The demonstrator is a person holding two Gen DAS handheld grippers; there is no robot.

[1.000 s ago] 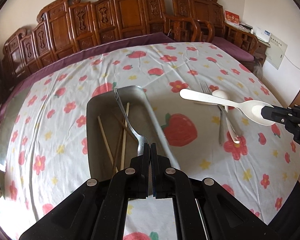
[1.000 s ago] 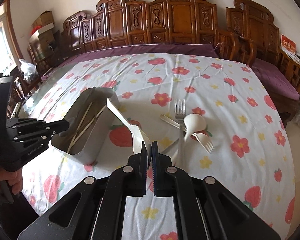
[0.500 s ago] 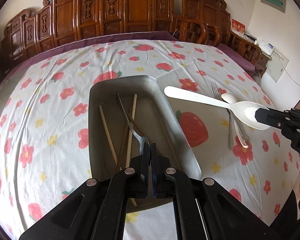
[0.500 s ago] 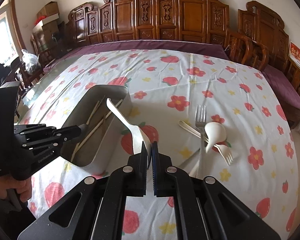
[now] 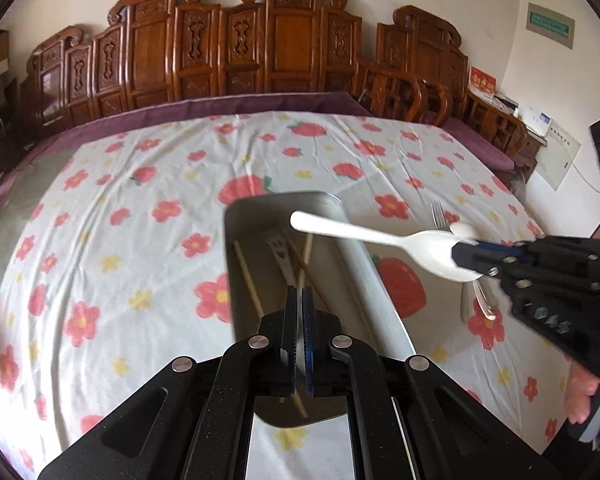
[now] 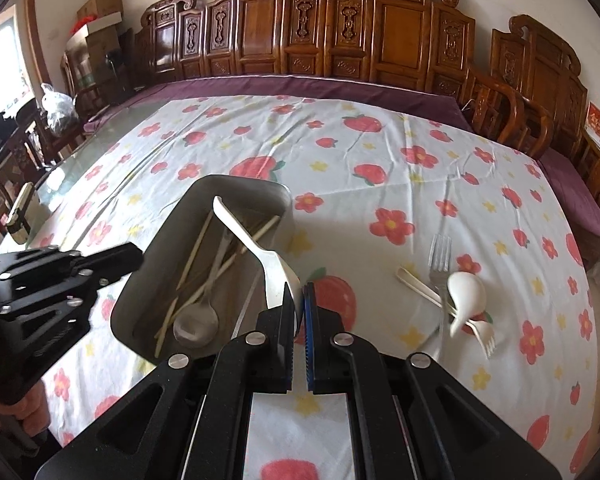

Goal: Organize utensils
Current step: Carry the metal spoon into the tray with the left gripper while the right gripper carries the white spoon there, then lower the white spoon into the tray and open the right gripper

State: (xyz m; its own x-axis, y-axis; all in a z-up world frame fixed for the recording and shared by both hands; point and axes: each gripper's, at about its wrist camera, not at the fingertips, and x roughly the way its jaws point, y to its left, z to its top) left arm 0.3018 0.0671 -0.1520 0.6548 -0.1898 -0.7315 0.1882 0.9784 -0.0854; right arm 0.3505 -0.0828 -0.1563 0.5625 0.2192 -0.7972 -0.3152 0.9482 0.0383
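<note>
Both wrist views look forward, close above the table (image 5: 100, 240), sharing the tray (image 6: 204, 200); edges perhaps distorted.

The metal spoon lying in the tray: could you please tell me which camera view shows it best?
The right wrist view shows the metal spoon best: its whole bowl and handle lie in plain sight among the chopsticks at the near end of the tray. In the left wrist view, it cannot be made out; the left gripper blocks that end.
</note>
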